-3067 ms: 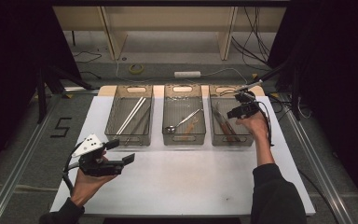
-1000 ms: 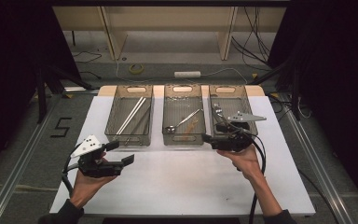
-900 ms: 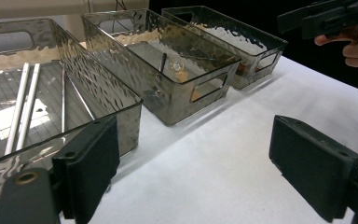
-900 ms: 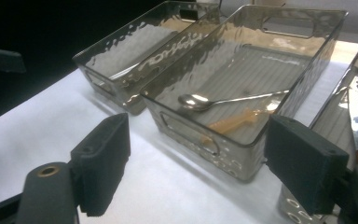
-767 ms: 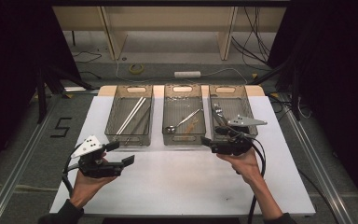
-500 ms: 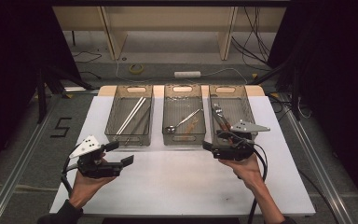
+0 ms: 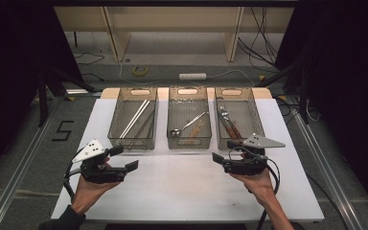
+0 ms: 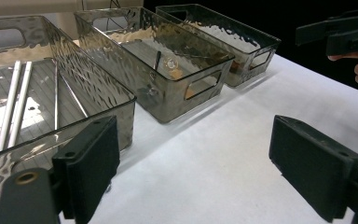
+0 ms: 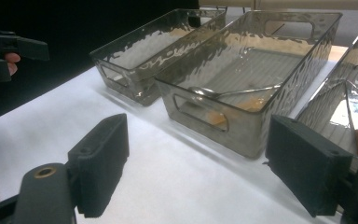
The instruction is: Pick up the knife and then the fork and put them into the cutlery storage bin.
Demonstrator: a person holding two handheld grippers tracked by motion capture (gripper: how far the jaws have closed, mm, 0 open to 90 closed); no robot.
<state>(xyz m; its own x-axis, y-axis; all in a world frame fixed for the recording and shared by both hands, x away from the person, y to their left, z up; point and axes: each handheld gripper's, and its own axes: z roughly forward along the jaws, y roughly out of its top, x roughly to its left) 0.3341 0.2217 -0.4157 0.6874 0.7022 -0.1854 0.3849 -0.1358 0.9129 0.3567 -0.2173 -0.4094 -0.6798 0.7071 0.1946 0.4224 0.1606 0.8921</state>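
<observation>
Tongs in both hands hover low over the white table [image 7: 182,191], jaws spread wide and holding nothing: the left tongs [image 7: 127,159] sit just in front of the left bin [image 7: 133,120], the right tongs [image 7: 220,160] just in front of the right bin [image 7: 236,122]. Three clear bins stand in a row. The left one holds pale sticks [image 7: 135,118], the middle bin [image 7: 188,120] a ladle [image 7: 188,125], the right one wooden-handled utensils [image 7: 228,123]. A "5" [image 7: 63,131] marks the floor.
</observation>
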